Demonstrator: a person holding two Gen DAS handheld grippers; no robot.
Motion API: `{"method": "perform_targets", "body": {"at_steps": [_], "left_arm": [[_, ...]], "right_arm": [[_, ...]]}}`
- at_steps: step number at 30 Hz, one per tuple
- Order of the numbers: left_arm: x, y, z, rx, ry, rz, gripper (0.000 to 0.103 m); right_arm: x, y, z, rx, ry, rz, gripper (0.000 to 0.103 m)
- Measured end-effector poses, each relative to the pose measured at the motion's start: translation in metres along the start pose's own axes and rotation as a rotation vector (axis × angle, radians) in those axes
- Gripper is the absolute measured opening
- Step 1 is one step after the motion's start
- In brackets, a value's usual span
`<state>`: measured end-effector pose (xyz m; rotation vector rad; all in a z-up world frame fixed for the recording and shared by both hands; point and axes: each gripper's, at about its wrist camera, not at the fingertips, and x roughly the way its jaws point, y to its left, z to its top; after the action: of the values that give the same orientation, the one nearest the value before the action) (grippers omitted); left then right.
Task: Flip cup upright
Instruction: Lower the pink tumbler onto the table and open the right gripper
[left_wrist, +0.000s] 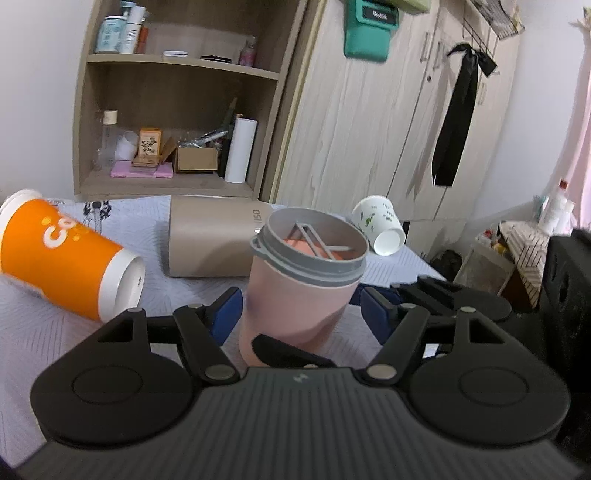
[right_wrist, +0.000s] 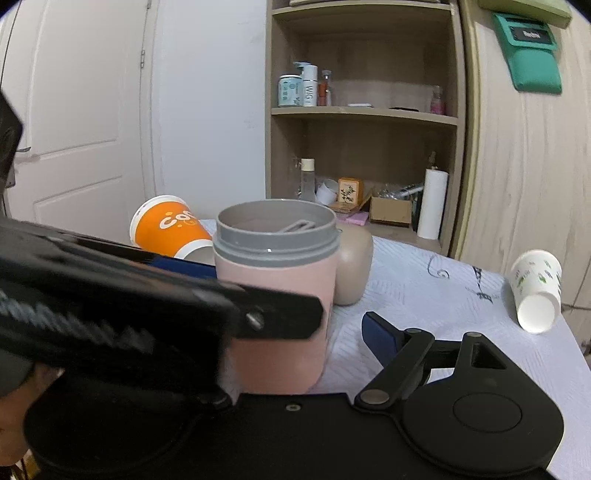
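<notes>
A pink cup with a grey rim (left_wrist: 295, 295) stands mouth up on the white cloth, leaning slightly in the left wrist view; it also shows in the right wrist view (right_wrist: 277, 295). My left gripper (left_wrist: 295, 314) is open, its blue pads either side of the cup with gaps. My right gripper (right_wrist: 291, 325) is open; one blue pad shows right of the cup, apart from it, and its left finger is hidden behind the left gripper's body. An orange paper cup (left_wrist: 62, 258) (right_wrist: 166, 229), a beige tumbler (left_wrist: 218, 240) (right_wrist: 352, 266) and a small white printed paper cup (left_wrist: 380, 225) (right_wrist: 535, 291) lie on their sides.
A wooden shelf unit (left_wrist: 177, 110) with bottles, boxes and a paper roll stands behind the cloth-covered table (right_wrist: 424, 288). A wardrobe with a black ribbon (left_wrist: 458, 118) is to the right. The table's right edge drops off near the white cup.
</notes>
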<state>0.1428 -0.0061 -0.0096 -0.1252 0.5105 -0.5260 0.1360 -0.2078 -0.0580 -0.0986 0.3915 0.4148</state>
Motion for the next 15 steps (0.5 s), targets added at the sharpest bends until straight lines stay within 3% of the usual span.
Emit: {"method": "perform_targets", "body": {"at_steps": [9, 15], "left_arm": [[-0.05, 0.005, -0.021, -0.06, -0.039, 0.126, 0.071], [-0.087, -0.005, -0.025, -0.038, -0.11, 0.23, 0.074]], "right_arm": [[-0.039, 0.002, -0.015, 0.076, -0.02, -0.039, 0.085], [-0.073, 0.008, -0.013, 0.073, -0.084, -0.087, 0.085]]}}
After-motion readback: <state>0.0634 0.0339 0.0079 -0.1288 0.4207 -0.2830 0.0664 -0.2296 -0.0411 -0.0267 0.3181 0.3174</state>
